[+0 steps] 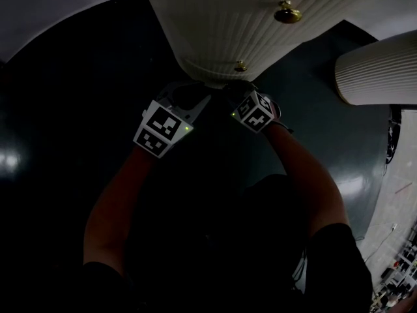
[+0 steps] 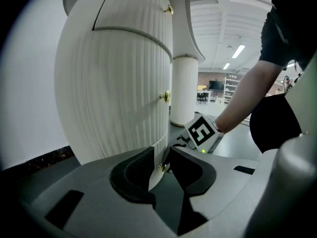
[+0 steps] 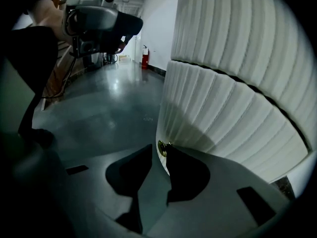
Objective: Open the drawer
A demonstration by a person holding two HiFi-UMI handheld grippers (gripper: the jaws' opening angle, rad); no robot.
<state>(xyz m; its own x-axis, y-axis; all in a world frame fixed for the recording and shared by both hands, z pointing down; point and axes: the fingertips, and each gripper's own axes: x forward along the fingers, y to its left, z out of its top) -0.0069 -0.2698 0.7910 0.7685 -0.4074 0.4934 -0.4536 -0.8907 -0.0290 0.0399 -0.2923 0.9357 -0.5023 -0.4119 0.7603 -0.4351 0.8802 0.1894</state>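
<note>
Brass knob (image 3: 162, 148) of the lowest drawer (image 3: 223, 118) lies between the right gripper (image 3: 159, 149) fingers, half apart, clasping nothing; left gripper (image 2: 162, 152) fingers likewise apart around it

Head view looks steeply down; both gripper views, close in, seemingly share the lowest knob (image 3: 162, 148) of the cabinet (image 1: 221, 25).

The person wears a black short-sleeved shirt (image 1: 339, 259); the grey plastic left gripper (image 2: 161, 155) and right gripper (image 3: 159, 150) bear black jaw pads (image 2: 133, 175) and white cubes of black square markers (image 1: 163, 128).
</note>
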